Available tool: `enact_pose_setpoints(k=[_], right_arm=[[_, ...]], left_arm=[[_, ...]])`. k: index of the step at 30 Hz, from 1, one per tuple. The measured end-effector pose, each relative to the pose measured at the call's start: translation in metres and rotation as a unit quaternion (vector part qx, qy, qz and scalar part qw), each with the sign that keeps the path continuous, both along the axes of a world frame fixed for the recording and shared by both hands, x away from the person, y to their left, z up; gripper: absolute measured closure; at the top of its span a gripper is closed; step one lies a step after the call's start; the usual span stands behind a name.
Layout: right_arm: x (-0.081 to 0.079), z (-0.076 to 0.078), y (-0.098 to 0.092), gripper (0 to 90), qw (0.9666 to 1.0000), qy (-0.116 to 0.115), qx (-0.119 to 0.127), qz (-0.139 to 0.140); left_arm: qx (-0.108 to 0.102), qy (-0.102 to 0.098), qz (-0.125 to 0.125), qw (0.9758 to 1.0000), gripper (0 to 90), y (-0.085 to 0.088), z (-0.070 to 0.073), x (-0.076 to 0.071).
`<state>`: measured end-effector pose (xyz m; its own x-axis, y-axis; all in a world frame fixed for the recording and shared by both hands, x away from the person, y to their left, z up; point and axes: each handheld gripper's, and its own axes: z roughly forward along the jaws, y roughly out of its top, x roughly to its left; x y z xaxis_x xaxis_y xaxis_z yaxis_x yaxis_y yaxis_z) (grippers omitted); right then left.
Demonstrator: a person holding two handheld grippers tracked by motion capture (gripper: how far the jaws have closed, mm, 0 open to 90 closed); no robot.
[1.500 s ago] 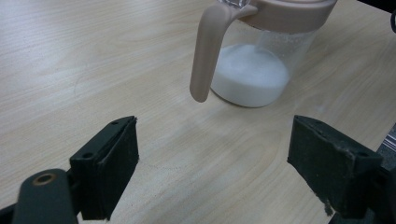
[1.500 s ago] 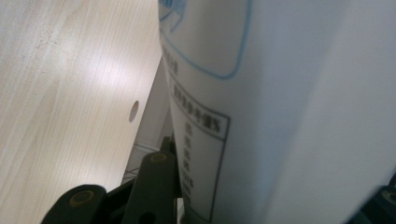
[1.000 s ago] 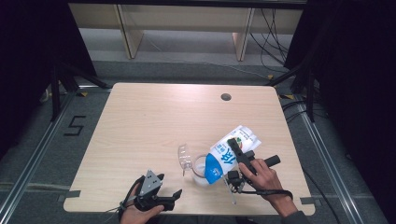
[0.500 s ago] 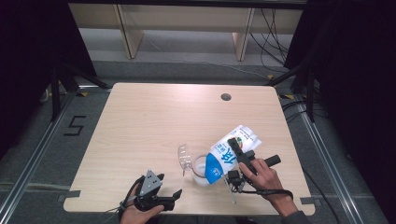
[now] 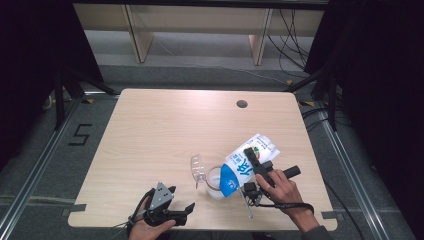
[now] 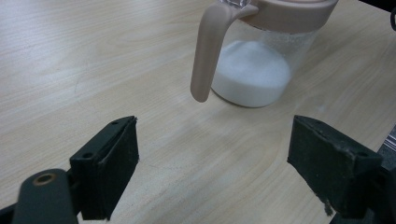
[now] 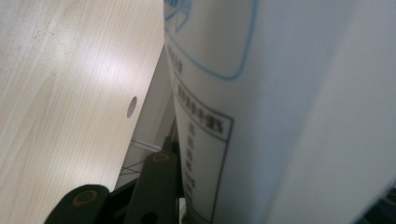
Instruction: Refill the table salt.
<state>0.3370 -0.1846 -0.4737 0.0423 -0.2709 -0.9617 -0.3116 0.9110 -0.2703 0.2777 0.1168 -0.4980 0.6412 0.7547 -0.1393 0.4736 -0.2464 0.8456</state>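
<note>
The right gripper (image 5: pixel 248 165) is pinching a tilted white-and-blue carton (image 5: pixel 245 165), apparently over the clear pink-lidded jug (image 6: pixel 261 56), while the left gripper (image 6: pixel 215 172) is resting spread wide.

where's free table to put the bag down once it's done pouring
The table is bare across its far half up to the cable hole, and all down its left side. It is crowded near the front right, around the jar, bag and right gripper.

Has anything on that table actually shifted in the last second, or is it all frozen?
Nothing has visibly changed. The right tongs still clamp the white and blue bag, tilted with its blue end over the clear jug that holds white powder. The left tongs stay open at the table's near edge, holding nothing.
</note>
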Motion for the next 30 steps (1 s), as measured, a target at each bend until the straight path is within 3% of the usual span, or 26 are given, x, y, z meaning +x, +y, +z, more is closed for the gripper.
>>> enact_pose_setpoints(k=[3,7,12,14,16,19,20,21,24,25,30], right_arm=[[0.0001,0.0006,-0.0006,70.2,0.9999,0.002,-0.012,-0.001],[0.0001,-0.0001,-0.0014,70.4,0.9999,0.005,-0.009,-0.007],[0.0016,0.0039,0.0001,70.7,0.9997,-0.013,-0.018,0.006],[0.0008,-0.0006,-0.0015,70.7,0.9999,0.005,0.002,-0.009],[0.0010,0.0028,-0.0001,70.8,0.9997,-0.004,-0.026,-0.002],[0.0009,0.0048,-0.0006,71.2,0.9992,-0.007,-0.039,-0.006],[0.0008,0.0050,-0.0006,71.4,0.9992,-0.010,-0.039,-0.006],[0.0006,0.0009,-0.0020,71.5,0.9998,0.001,-0.015,-0.012],[0.0006,0.0006,-0.0021,71.5,0.9999,0.000,-0.012,-0.011],[0.0008,0.0042,-0.0005,71.6,0.9992,-0.008,-0.037,-0.006],[0.0015,0.0067,0.0012,72.0,0.9982,-0.019,-0.056,0.004]], left_arm=[[0.000,0.000,0.000,1.0000,15.6,0.0002,0.0001,0.0000],[-0.004,0.000,0.002,1.0000,15.6,-0.0007,-0.0001,-0.0002],[-0.004,0.001,0.001,1.0000,15.6,-0.0004,-0.0002,-0.0001],[0.001,0.000,0.000,1.0000,15.6,0.0002,0.0001,0.0001],[0.000,0.000,0.000,1.0000,15.6,0.0001,0.0001,0.0000],[-0.003,0.000,0.002,1.0000,15.6,-0.0002,0.0000,-0.0002],[0.000,-0.001,0.005,1.0000,15.7,-0.0001,0.0005,-0.0006],[0.001,-0.002,0.004,1.0000,15.6,0.0001,0.0005,-0.0005],[-0.004,0.000,0.001,1.0000,15.6,-0.0004,0.0000,-0.0002],[-0.004,0.000,0.002,1.0000,15.6,-0.0006,-0.0001,-0.0002],[-0.004,0.000,0.002,1.0000,15.6,-0.0003,0.0001,-0.0002]])
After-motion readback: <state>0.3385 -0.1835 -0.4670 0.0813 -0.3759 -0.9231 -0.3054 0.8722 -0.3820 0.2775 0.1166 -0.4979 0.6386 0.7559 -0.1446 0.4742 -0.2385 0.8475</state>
